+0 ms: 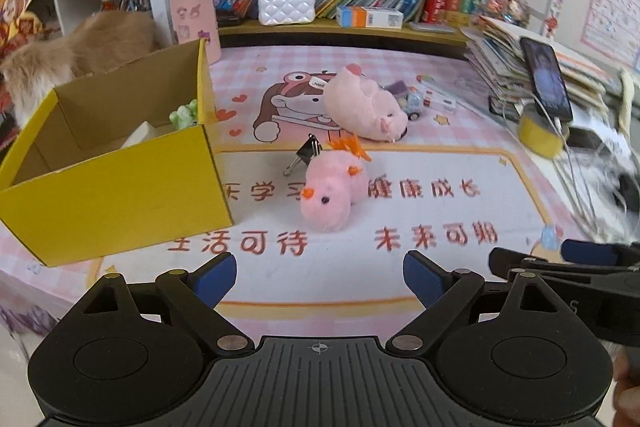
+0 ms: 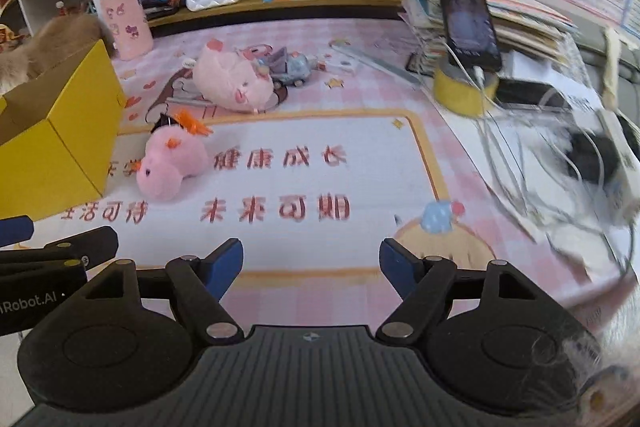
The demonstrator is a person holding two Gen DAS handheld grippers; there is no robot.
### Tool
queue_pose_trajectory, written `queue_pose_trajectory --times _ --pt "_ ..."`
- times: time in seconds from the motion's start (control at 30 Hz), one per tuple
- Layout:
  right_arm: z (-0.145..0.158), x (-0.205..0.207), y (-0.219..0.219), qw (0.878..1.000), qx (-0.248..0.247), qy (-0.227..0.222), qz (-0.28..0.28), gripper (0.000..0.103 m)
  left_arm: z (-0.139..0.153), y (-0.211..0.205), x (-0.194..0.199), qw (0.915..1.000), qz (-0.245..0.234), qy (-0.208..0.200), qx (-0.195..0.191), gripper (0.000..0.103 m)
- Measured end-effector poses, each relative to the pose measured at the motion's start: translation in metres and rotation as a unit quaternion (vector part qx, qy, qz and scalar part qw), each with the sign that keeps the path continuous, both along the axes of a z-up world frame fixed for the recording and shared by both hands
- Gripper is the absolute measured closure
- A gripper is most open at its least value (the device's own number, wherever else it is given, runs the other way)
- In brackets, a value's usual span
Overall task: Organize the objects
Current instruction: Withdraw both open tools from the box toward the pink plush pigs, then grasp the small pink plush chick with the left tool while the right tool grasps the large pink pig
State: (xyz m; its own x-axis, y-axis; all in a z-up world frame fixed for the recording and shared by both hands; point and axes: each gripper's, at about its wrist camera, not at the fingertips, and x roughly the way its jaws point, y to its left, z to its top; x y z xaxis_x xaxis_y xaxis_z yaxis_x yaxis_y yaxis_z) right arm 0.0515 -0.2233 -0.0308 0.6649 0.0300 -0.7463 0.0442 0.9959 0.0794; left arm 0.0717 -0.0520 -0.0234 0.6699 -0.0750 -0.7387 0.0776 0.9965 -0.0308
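Both tools, left tool [image 1: 318, 273] and right tool [image 2: 311, 261], hover released and empty near the small pink plush chick [image 1: 330, 193] (just right of the open yellow cardboard box [image 1: 116, 195]) on the counter; best pinched across its body.

Mat [image 2: 360, 131]: "未来可期"; left tongs [image 2: 24, 243]: "Robot.AI".

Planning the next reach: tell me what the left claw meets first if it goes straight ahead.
Likely the small pink plush chick, roughly centred ahead of the open left claw; only bare mat lies before it. Depth is uncertain.
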Motion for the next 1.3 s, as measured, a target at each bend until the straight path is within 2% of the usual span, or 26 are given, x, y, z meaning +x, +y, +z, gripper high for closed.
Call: queue_pose_trajectory --times 0.07,0.2,0.7,0.77,0.8,0.9,1.17,1.3 --pt "0.003 0.011 -0.005 1.0 0.011 -0.005 0.006 0.028 0.0 -0.002 0.009 0.9999 0.011 0.0 -0.009 0.013" --pt "0.01 0.029 -0.013 1.0 0.02 -0.019 0.012 0.028 -0.002 -0.014 0.031 0.9997 0.021 -0.01 -0.002 0.023" --pt "0.017 0.102 -0.039 0.999 0.016 -0.037 0.03 0.028 -0.043 -0.047 0.11 0.9976 0.047 0.024 0.045 0.025" --pt "0.018 0.107 -0.041 0.999 0.015 -0.04 0.033 0.028 -0.049 -0.051 0.114 0.9974 0.044 0.031 0.049 0.039" --pt "0.018 0.109 -0.042 0.998 0.016 -0.041 0.035 0.028 -0.052 -0.052 0.116 0.9972 0.041 0.035 0.052 0.05" --pt "0.017 0.116 -0.044 0.998 0.018 -0.041 0.041 0.028 -0.052 -0.052 0.115 0.9976 0.038 0.034 0.046 0.052" --pt "0.007 0.144 -0.031 0.995 0.023 -0.043 0.088 0.025 -0.017 -0.029 0.081 0.9981 0.052 0.026 -0.021 0.052" --pt "0.0 0.168 -0.013 0.99 0.009 -0.053 0.128 0.018 -0.002 -0.019 0.058 0.9976 0.067 0.018 -0.004 0.052"
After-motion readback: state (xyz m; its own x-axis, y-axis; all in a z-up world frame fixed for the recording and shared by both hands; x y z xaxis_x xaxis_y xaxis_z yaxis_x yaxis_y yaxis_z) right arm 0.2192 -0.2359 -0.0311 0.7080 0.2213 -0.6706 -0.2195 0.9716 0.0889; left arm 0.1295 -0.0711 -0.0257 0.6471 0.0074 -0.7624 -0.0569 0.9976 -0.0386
